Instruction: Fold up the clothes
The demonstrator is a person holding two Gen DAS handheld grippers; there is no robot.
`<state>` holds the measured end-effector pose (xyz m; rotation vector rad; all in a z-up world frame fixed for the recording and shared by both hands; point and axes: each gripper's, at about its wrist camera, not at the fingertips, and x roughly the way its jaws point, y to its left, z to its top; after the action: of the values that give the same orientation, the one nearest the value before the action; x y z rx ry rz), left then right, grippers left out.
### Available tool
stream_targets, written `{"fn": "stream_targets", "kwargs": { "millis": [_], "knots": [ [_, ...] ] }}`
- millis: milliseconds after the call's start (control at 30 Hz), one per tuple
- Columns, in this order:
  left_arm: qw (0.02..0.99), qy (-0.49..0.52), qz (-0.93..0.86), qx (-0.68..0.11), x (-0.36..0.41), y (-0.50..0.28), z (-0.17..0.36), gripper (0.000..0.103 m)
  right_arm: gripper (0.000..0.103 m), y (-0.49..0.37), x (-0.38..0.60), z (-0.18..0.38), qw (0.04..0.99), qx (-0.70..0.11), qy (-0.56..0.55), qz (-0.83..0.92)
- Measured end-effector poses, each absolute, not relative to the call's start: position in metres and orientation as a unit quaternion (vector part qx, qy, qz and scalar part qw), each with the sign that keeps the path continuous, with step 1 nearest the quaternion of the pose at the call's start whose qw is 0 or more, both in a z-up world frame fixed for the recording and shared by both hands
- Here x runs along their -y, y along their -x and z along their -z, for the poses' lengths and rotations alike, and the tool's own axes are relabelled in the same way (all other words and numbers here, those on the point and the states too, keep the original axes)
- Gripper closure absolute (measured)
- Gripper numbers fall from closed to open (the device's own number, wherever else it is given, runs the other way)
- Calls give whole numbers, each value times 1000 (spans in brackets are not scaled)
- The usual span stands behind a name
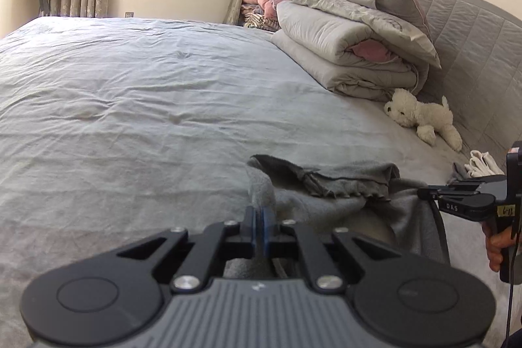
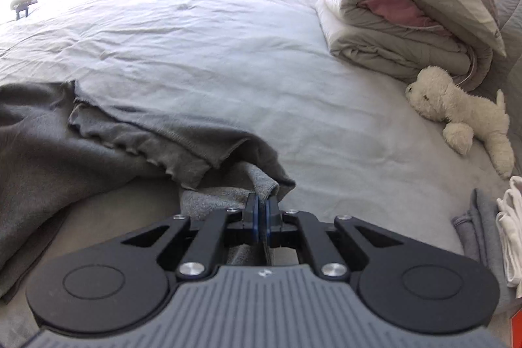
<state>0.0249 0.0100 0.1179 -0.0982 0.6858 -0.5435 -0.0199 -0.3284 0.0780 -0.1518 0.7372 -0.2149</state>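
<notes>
A dark grey garment [image 1: 329, 181] with a ruffled hem hangs and sags between my two grippers, just above the near part of the bed. My left gripper [image 1: 260, 211] is shut on one edge of it. The garment also shows in the right wrist view [image 2: 107, 132], spread to the left. My right gripper [image 2: 262, 204] is shut on its other edge. The right gripper also shows at the right edge of the left wrist view [image 1: 424, 193], with a hand on its handle.
The bed has a light grey sheet [image 1: 146, 93]. Folded duvets and pillows [image 1: 352, 35] are stacked at the headboard. A white plush dog [image 2: 456, 116] lies on the right. Folded white and grey clothes [image 2: 496, 227] sit at the right edge.
</notes>
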Motion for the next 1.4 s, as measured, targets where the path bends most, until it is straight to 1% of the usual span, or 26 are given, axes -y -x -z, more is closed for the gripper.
{"fn": "stream_targets", "kwargs": {
  "millis": [300,400,533,733,800,933,1067,1133,1233,1400],
  "knots": [
    [911,129,277,-276,-75,2,-181,99,100,37,337,-121,947,-235,108,190],
    [922,147,269,-236,-95,18,-200,99,100,45,335,-132,950,-194,122,212],
    [937,159,229,-212,-119,17,-204,99,100,46,337,-138,953,-180,111,215],
    [934,172,201,-241,-130,-6,-181,99,100,44,340,-139,957,-186,86,204],
    [931,172,221,-232,-128,-1,-184,99,100,46,342,-141,959,-180,76,206],
    [928,134,286,-200,-111,20,-192,99,100,53,347,-147,962,-159,55,215],
    [938,108,264,-197,-104,25,-197,99,100,60,351,-153,964,-137,34,223],
    [943,127,245,-186,-115,26,-203,99,100,69,348,-163,969,-100,37,221],
    [950,149,231,-148,-132,37,-225,99,100,90,332,-189,974,-35,62,214],
    [955,153,248,-47,-148,86,-284,99,100,142,309,-243,974,69,82,201]
  ]
}}
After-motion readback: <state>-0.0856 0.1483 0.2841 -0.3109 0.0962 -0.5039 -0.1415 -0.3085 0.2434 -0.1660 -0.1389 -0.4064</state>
